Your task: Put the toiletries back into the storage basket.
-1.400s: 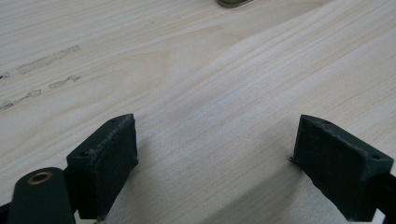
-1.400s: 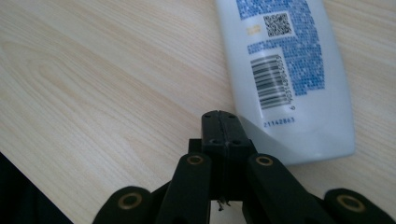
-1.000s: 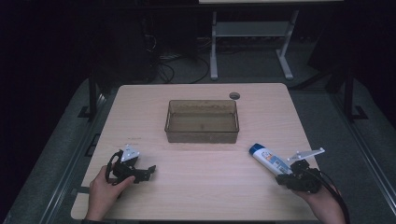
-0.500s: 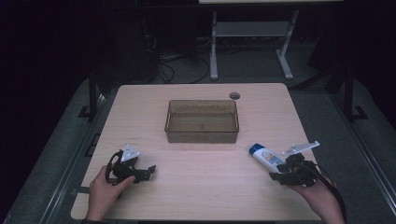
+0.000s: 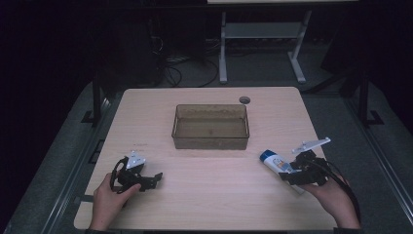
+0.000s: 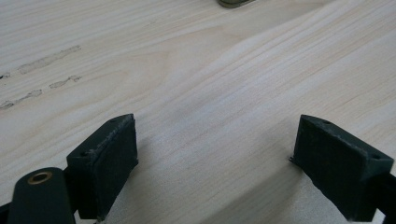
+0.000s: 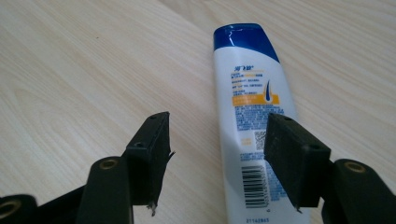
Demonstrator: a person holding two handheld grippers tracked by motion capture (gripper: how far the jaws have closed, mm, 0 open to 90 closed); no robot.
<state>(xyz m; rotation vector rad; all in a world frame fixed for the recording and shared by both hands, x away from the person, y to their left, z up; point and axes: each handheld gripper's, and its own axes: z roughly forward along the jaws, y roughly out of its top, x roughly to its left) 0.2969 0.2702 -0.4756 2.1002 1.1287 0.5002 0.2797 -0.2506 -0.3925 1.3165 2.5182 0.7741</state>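
A white shampoo bottle (image 5: 274,163) with a blue cap lies flat on the wooden table (image 5: 214,204) at the right, cap pointing away from the person. My right gripper (image 5: 288,176) hovers low over its near end. In the right gripper view the bottle (image 7: 252,107) runs under the right jaw while the left jaw stands beside it. The right gripper (image 7: 215,149) is open, its jaws have just been opening, and no pad presses on the bottle. My left gripper (image 5: 155,178) rests at the table's front left. The left gripper (image 6: 210,154) is open over bare wood.
A brown see-through bin (image 5: 210,126) stands in the middle of the table, with nothing in it that I can make out. A round cable hole (image 5: 244,100) sits behind it near the far edge. Desk legs and cables show on the dark floor beyond.
The right hand has shifted slightly left and up towards the bottle, and its jaws have spread apart. The bottle and the left hand have not moved.
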